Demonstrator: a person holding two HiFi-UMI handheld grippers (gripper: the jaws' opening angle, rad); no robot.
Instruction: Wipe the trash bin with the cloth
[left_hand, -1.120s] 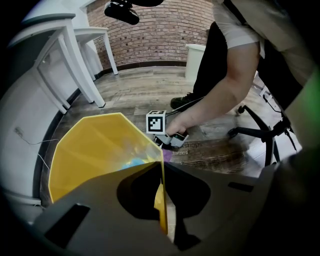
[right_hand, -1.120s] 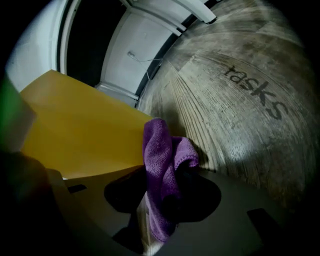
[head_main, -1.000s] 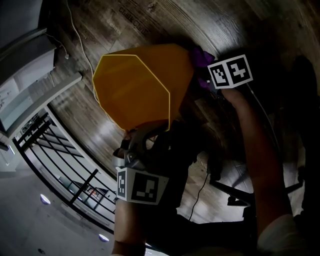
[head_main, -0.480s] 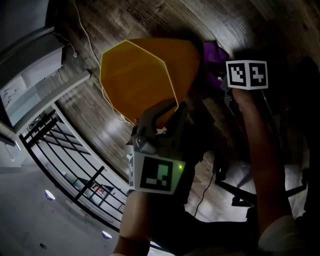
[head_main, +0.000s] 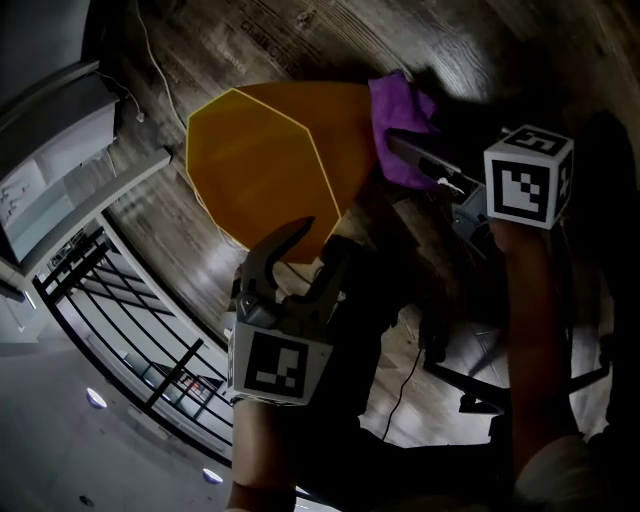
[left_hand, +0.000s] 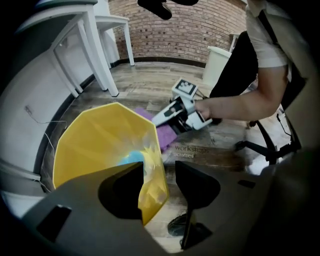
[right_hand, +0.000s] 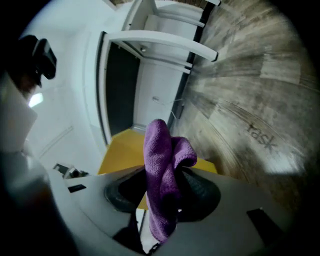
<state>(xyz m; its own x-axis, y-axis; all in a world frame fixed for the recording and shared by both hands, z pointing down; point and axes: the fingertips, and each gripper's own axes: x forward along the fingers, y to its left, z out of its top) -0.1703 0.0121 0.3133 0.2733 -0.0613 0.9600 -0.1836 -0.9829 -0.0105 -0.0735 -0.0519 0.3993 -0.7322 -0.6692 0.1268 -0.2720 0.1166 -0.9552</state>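
Note:
The yellow trash bin stands on the wood floor, with its faceted wall showing in the left gripper view. My left gripper is at the bin's near rim. Its jaws have just been opening and stand open, with the rim's corner still between them and no longer pinched. My right gripper is at the bin's far right side, shut on the purple cloth. The cloth hangs bunched between its pads, above the bin's yellow edge.
A black metal rack lies at the left. White table legs stand beyond the bin. A chair base and a cable are at the lower right. A white bin stands near the brick wall.
The left jaws, shut on the bin's rim before, have opened and drawn back a little. The right gripper has risen with the cloth, which now shows above the bin's right edge.

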